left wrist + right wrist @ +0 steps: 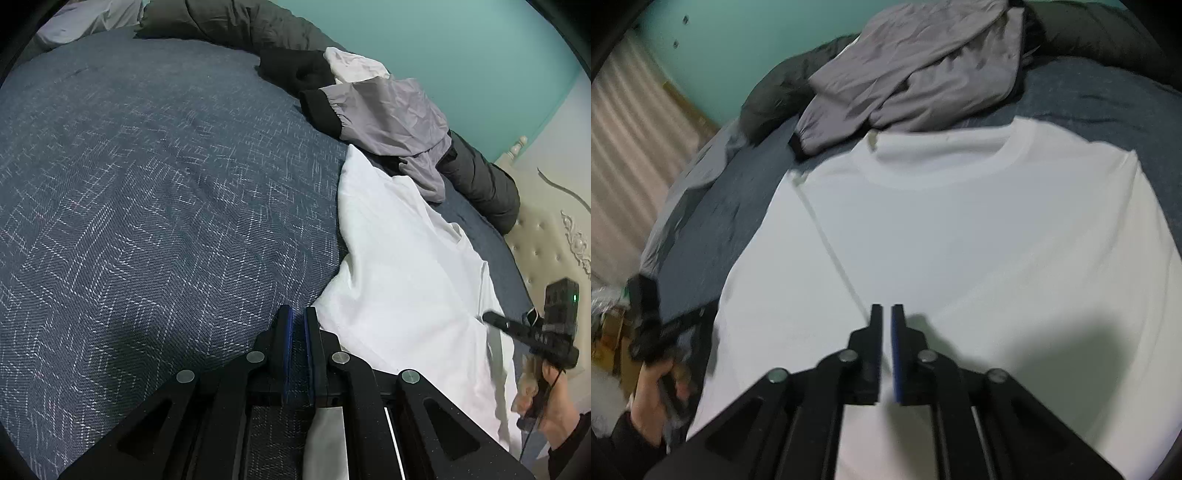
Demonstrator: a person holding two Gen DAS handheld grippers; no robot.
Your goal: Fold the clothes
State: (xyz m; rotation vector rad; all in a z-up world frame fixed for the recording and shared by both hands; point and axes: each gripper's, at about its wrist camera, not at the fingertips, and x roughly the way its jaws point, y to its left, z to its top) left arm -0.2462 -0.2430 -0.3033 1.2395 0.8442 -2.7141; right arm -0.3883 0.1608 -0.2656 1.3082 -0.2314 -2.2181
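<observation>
A white T-shirt (pixel 960 236) lies flat on the bed, collar away from me; in the left wrist view the T-shirt (pixel 399 266) lies on the right. My right gripper (pixel 886 312) hovers low over the shirt's lower middle, its jaws a narrow slit apart with nothing pinched. It also shows as my right gripper (pixel 489 317) held by a hand (pixel 550 406). My left gripper (pixel 297 321) is shut, right beside the shirt's hem; whether cloth is caught between its pads does not show. In the blurred right wrist view, my left gripper (pixel 646 306) sits at the shirt's left edge.
A grey jacket with black cuffs (pixel 388 110) and other clothes are heaped beyond the shirt's collar. A dark rolled duvet (pixel 240 22) lines the far edge. The blue patterned bed cover (pixel 147 184) spreads left. A padded headboard (pixel 546 229) stands at the right.
</observation>
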